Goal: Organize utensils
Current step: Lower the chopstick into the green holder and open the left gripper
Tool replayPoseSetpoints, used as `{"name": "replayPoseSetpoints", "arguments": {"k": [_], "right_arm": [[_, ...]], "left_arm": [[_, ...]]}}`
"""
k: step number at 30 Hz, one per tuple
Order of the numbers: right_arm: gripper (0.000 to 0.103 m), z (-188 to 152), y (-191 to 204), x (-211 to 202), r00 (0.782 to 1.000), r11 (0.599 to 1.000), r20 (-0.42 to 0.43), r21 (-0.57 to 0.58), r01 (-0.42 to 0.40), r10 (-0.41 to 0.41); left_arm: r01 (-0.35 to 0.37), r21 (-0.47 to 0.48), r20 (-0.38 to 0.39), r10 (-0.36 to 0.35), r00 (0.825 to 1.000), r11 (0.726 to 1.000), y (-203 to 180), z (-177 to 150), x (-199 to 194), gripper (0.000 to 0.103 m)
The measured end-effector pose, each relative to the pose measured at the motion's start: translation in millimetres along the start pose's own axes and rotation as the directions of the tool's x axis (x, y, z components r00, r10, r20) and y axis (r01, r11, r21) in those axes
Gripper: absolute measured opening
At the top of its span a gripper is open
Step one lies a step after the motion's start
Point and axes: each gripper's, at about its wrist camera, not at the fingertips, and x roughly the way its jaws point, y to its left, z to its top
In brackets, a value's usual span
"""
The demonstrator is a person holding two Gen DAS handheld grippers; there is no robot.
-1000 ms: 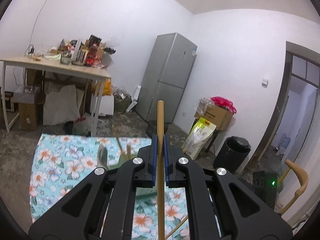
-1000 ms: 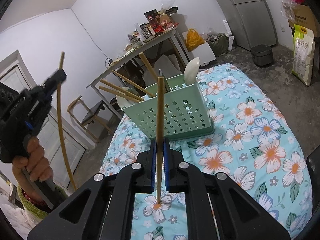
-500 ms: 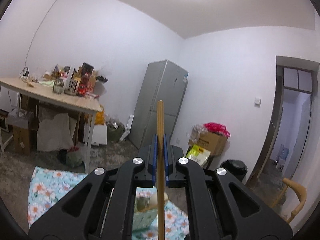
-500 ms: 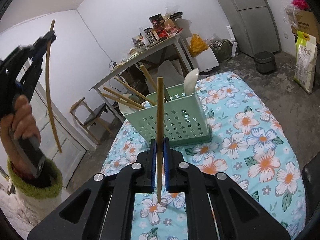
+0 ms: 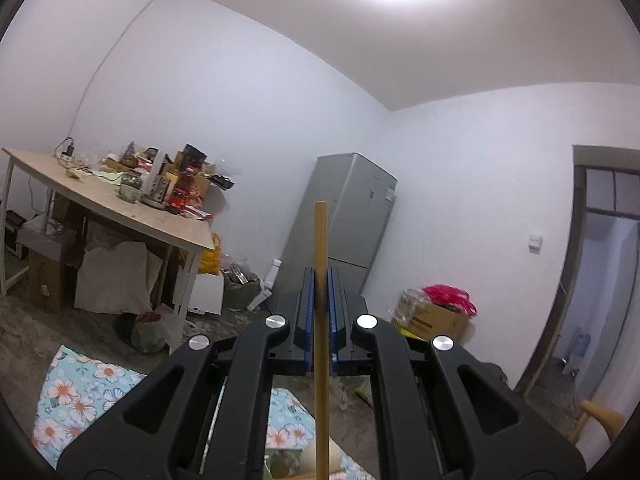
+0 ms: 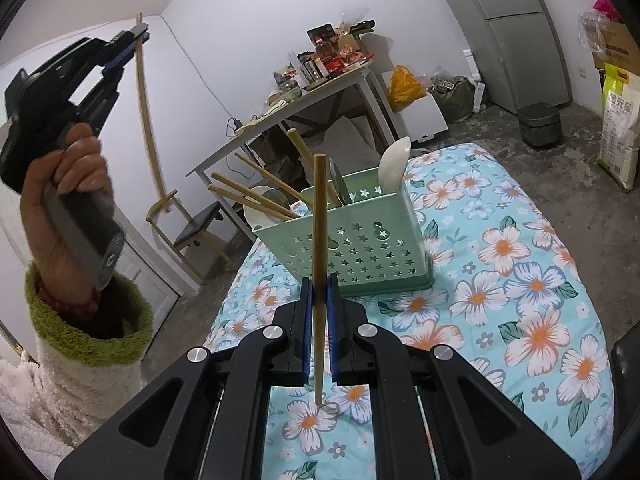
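My right gripper (image 6: 319,300) is shut on an upright wooden chopstick (image 6: 319,216), just in front of the green star-holed utensil basket (image 6: 360,248) on the floral cloth (image 6: 520,300). Several chopsticks (image 6: 256,196), a white spoon (image 6: 394,164) and a metal utensil stand in the basket. High at the left of the right wrist view, my left gripper (image 6: 138,34) is shut on another chopstick (image 6: 148,120) that hangs down from it, well above and left of the basket. In the left wrist view that gripper (image 5: 320,292) pinches its chopstick (image 5: 321,340) upright, pointing level across the room.
A hand and a green-cuffed white sleeve (image 6: 80,320) hold the left gripper. Behind stand a cluttered wooden table (image 5: 120,204), a grey fridge (image 5: 344,232), a wooden chair (image 6: 188,228), a dark bin (image 6: 538,122), boxes and bags (image 5: 436,312), and a doorway (image 5: 600,280).
My left gripper has risen with its chopstick and tilted up; the basket and cloth have dropped to the bottom of its view. The right gripper has stayed put.
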Motion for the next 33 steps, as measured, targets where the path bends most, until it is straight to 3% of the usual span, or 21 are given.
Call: {"name": "replayPoseSetpoints", "arguments": {"k": [8,20,33], "right_arm": [[0.007,6.8,-5.7,6.7,1.0,1.0,-0.002,0.004,0.008,-0.008],[0.007,13.6,-21.7,16.2,1.0,0.999,-0.012,0.03,0.015,-0.014],[0.007,16.5,-34.0,23.2,1.0,0.998,-0.023,0.055,0.017,-0.015]], "left_arm": [[-0.079,-0.059,0.035,0.081,0.996,0.995,17.6,-14.8,30.6,0.005],[-0.233,0.008,0.095,0.231,0.968,0.973,19.1,-62.4,62.0,0.005],[-0.29,0.058,0.084,0.284,0.955,0.955,24.0,-97.1,84.7,0.008]]}}
